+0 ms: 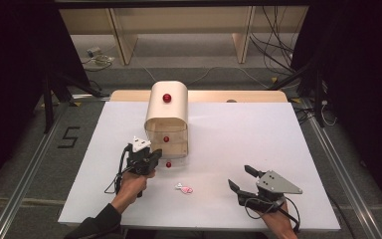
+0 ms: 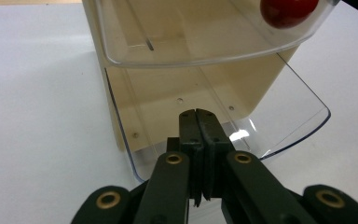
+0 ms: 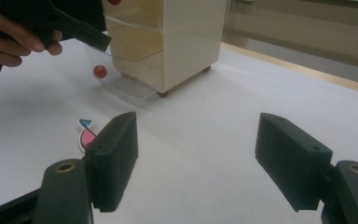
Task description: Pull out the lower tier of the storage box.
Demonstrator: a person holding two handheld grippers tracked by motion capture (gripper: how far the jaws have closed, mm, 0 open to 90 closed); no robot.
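The left gripper (image 1: 154,158) is sitting with its jaws pressed together, nothing between them, at the front of the cabinet (image 1: 166,117). In the left gripper view the closed jaws are pointing over the bottom drawer (image 2: 279,123), a clear tray that is standing pulled out of the cream body; its curved front is projecting toward the gripper. The drawer above it (image 2: 205,42) is sitting further in and is carrying a red knob (image 2: 288,10). In the high view the bottom drawer's red knob (image 1: 168,164) is lying just beside the left gripper's tip.

The right gripper (image 1: 239,178) is resting well apart, near the table's (image 1: 258,129) front right, with its jaws spread wide and empty. A small pink sticker (image 1: 184,188) is lying flat on the white surface between the two grippers, near the open drawer.
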